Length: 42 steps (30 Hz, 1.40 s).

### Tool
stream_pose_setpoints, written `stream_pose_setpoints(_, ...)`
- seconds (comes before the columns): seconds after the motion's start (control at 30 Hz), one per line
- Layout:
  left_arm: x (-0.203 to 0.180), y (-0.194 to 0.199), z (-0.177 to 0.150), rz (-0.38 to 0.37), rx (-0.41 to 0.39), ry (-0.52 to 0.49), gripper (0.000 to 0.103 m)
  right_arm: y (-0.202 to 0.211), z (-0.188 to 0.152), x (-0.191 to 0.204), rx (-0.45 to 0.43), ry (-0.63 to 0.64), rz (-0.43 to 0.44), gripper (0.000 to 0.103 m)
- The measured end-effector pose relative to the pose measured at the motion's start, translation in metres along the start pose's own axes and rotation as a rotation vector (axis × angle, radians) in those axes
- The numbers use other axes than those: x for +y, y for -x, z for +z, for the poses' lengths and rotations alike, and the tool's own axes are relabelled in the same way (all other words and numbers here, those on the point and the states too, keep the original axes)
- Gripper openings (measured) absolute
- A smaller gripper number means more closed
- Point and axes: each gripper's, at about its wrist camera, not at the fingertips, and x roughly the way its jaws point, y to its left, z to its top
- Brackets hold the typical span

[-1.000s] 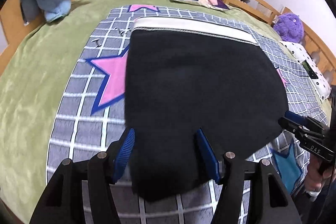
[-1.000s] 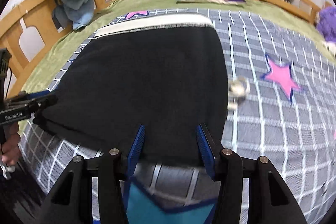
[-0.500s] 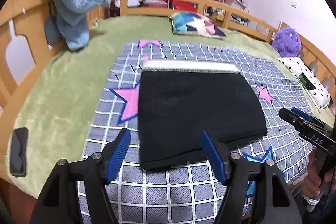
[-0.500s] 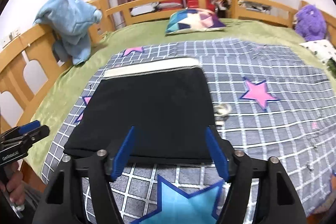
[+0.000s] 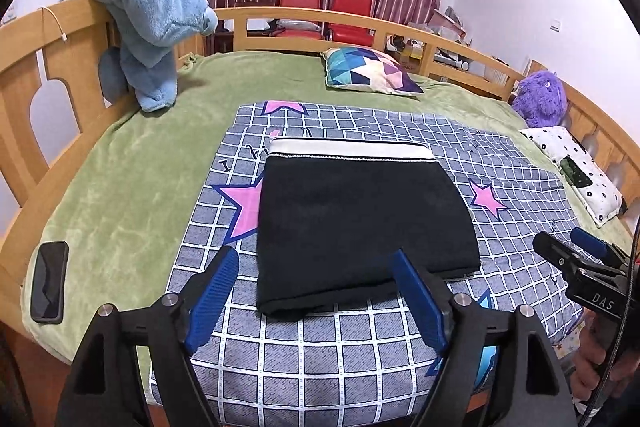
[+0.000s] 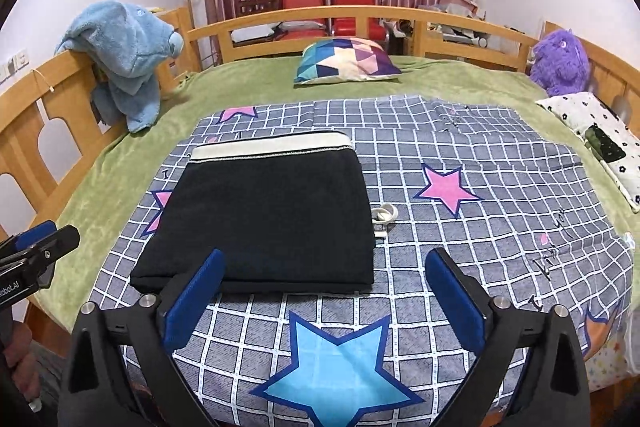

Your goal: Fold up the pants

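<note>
left wrist: black knit pants (image 5: 360, 227) folded square; left gripper (image 5: 320, 301), right gripper (image 6: 326, 301) wide apart, empty.

Black pants (image 5: 360, 223) w/ cream waistband (image 5: 350, 150) are lying folded into a flat rectangle, waistband at far edge, fold at near edge, sitting left of center on the checked star-print blanket (image 6: 460, 227).

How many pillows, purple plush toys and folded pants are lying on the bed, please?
Pillows: 2, the patterned pillow and the flowered pillow
Purple plush toy: 1
Folded pants: 1
Total: 4
</note>
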Motion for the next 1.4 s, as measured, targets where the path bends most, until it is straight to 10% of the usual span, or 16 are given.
stream_pose_setpoints(1.4,-0.0083,0.0004,-0.0048,0.024,-0.012,-0.003,0.081,0.0104,-0.0031,0.0004,0.01,-0.004,-0.038,0.101)
